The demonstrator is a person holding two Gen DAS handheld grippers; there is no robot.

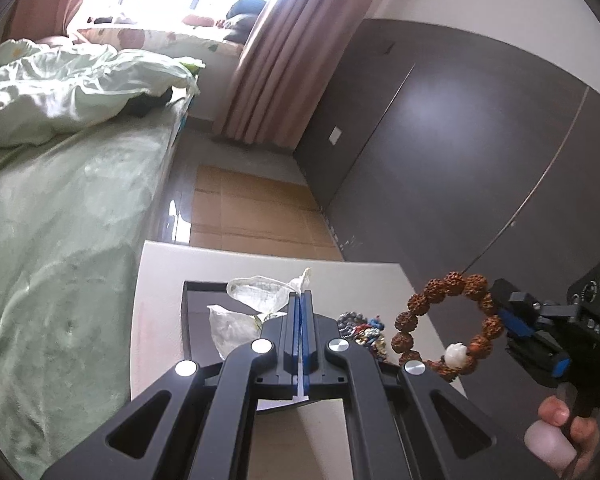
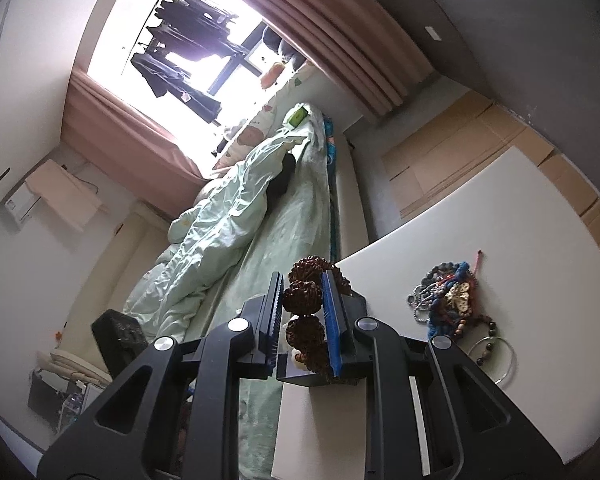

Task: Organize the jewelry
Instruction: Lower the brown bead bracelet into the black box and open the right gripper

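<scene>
Right gripper (image 2: 302, 312) clamps rudraksha bead bracelet (image 1: 450, 320) aloft; left gripper (image 1: 300, 300) pinches clear plastic bag (image 1: 260, 290); jewelry pile (image 2: 454, 300) at 3 o'clock.

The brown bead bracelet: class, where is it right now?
The brown bead bracelet hangs in the air, clamped in the right gripper, at the left wrist view's right, beside the jewelry pile.

A home bedroom: unmade bed (image 1: 52, 184), pink curtains (image 1: 276, 52), wardrobe (image 1: 440, 152).

Black hand-held gripper (image 1: 299, 312), blue finger pads, silver round screws, bare-skinned hand (image 1: 568, 436)
</scene>
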